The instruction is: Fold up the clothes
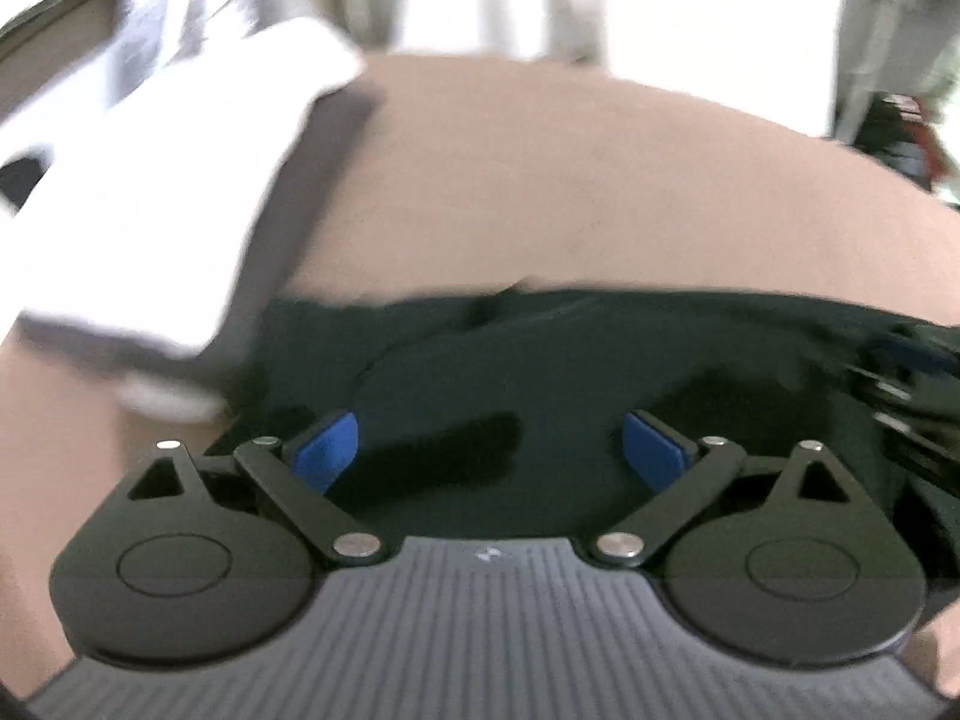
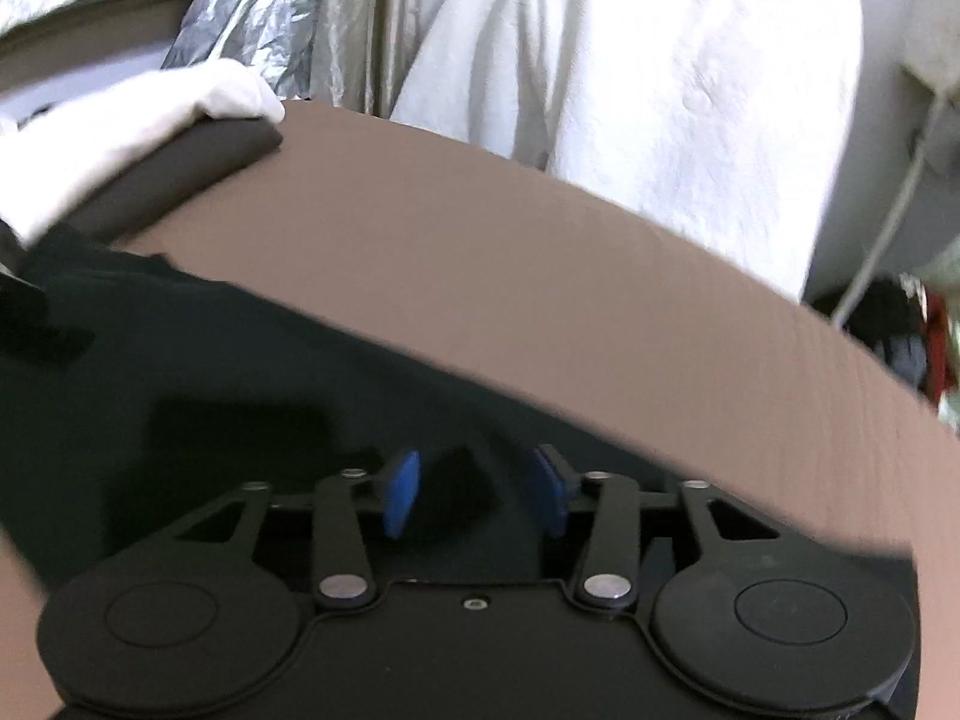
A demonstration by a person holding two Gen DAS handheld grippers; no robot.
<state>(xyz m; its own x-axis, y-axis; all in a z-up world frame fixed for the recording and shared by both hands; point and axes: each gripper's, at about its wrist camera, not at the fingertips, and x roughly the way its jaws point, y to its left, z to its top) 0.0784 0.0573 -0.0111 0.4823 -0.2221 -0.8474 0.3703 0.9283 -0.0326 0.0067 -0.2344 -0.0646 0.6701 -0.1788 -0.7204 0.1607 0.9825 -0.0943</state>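
A dark garment [image 1: 540,348] lies spread on the brown table [image 1: 540,180]. My left gripper [image 1: 489,447] hovers over it, blurred, with its blue pads [image 1: 327,450] far apart and nothing between them. In the right wrist view the same dark garment [image 2: 240,360] covers the near left of the table [image 2: 540,276]. My right gripper [image 2: 474,498] stands open just above it. A dark patch of cloth or shadow sits between its pads [image 2: 399,501], which do not press on it.
A stack of folded white and dark clothes [image 2: 150,126] sits at the table's far left, also seen as a white blur of folded clothes [image 1: 150,180]. Pale curtains [image 2: 660,90] and crinkled silver sheeting [image 2: 270,18] hang behind. A cable [image 2: 888,228] and dark clutter [image 2: 894,324] lie at the right.
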